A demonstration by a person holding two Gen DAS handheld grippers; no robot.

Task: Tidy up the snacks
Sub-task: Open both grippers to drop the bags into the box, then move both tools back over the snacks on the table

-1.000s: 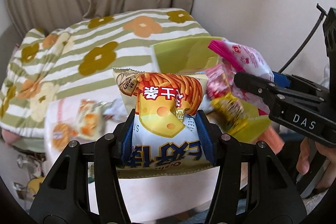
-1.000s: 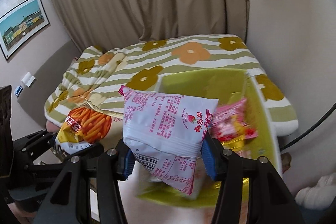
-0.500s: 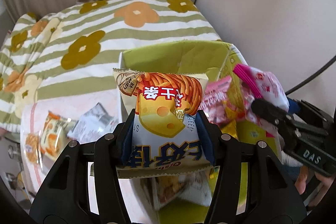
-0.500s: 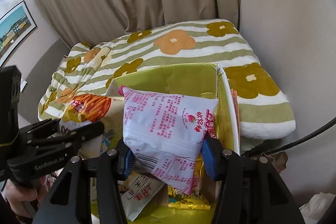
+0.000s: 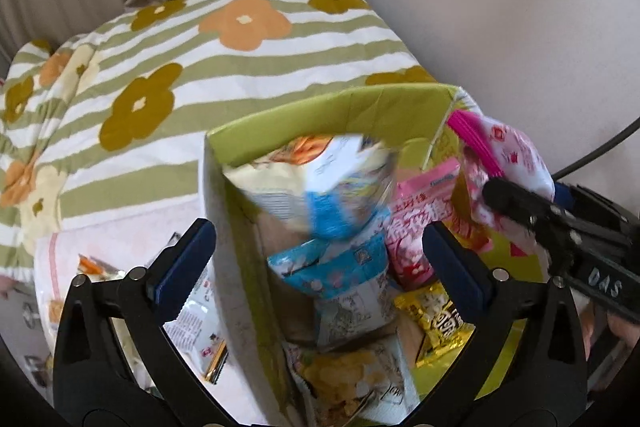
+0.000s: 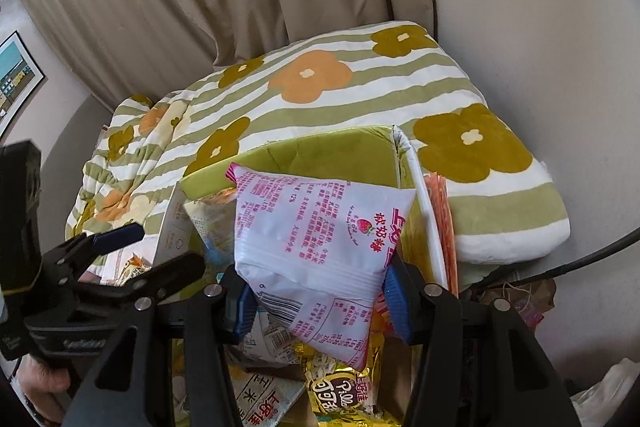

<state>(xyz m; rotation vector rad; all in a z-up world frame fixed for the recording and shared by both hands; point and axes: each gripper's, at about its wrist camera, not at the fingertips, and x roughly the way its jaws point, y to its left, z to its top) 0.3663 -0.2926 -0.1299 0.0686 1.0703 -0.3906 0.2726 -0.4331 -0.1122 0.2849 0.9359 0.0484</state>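
Observation:
A green cardboard box (image 5: 320, 107) holds several snack packets. My left gripper (image 5: 320, 251) is open above the box. The cheese-stick snack bag (image 5: 316, 183) is blurred, falling free into the box just beyond my left fingers. My right gripper (image 6: 318, 291) is shut on a white and pink strawberry snack bag (image 6: 316, 227) and holds it over the box (image 6: 320, 151). That bag also shows at the right of the left wrist view (image 5: 508, 155). The left gripper appears at the left of the right wrist view (image 6: 156, 247), jaws apart.
The box stands by a green striped flowered quilt (image 5: 200, 51). Loose snack packets (image 5: 192, 319) lie on a pale cloth left of the box. A gold packet (image 6: 344, 391) and a pink packet (image 5: 420, 223) lie inside. A wall is close on the right.
My left gripper has opened and let go of the cheese-stick bag, which drops into the box. Both grippers have moved closer over the box. The right still holds its bag.

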